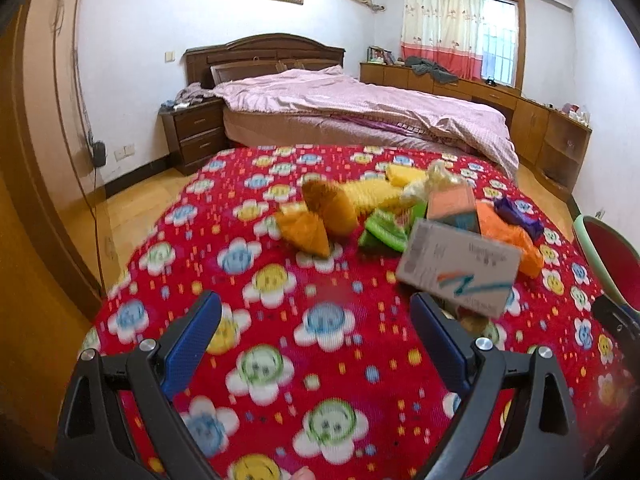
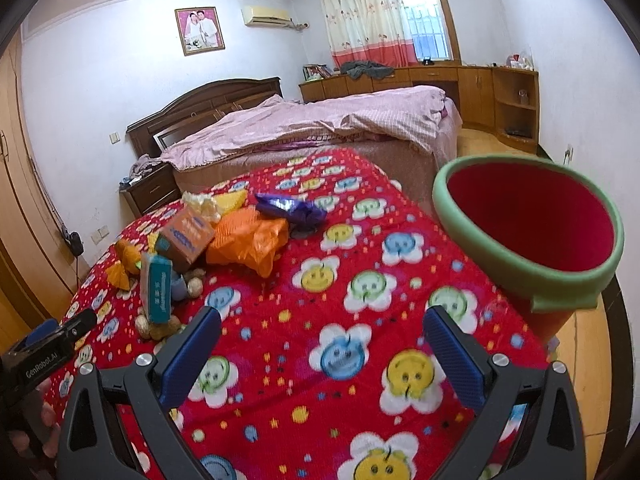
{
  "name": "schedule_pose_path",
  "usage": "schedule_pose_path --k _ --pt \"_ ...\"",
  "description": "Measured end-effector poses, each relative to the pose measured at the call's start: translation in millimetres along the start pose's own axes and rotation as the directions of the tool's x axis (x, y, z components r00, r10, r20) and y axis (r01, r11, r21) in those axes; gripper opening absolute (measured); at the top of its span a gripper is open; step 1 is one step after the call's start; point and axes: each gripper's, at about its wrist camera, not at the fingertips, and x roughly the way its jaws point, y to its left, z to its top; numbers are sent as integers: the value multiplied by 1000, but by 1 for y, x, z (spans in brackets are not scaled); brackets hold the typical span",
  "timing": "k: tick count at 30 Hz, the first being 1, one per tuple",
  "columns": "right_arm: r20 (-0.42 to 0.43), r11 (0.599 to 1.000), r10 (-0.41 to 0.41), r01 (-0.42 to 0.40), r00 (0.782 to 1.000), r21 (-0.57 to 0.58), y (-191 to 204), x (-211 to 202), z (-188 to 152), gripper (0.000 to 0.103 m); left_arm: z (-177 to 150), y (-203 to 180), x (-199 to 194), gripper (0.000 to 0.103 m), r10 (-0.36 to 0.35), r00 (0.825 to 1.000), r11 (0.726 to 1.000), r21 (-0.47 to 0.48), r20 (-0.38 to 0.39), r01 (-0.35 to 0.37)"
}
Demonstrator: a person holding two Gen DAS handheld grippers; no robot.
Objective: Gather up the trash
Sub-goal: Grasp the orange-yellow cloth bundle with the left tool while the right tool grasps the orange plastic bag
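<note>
Both my left gripper (image 1: 316,312) and right gripper (image 2: 322,326) hang wide open, holding nothing, over the red blanket (image 2: 304,320). The trash pile (image 1: 420,216) sits ahead. Only the right view shows the whole bin (image 2: 532,236) at the blanket's right edge; the left catches just its rim.

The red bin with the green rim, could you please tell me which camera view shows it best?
The right wrist view: the red bin with the green rim fills the right side there, its open mouth and red inside fully visible beside the flowered red cloth. The left wrist view catches only a sliver at its right edge.
</note>
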Motion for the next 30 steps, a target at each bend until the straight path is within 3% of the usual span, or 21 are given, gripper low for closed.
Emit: schedule_pose_path --k 13,16,21,24,30 --pt "-55 1000 5 -6 998 -26 18 28 51 103 59 7 52 95 -79 994 997 11 -71 80" --pt "-75 1000 -1 0 997 -13 21 39 56 103 62 9 66 95 -97 991 995 2 -90 98" --pt "-107 1000 -17 16 994 -12 28 56 59 103 66 10 93 86 -138 980 990 1 -143 140" --pt "-123 1000 -31 30 992 -9 31 65 59 103 64 7 105 79 -133 978 990 27 -163 139" --pt "-155 999 -49 48 987 -8 38 82 61 103 56 5 125 74 -129 963 990 24 -235 139"
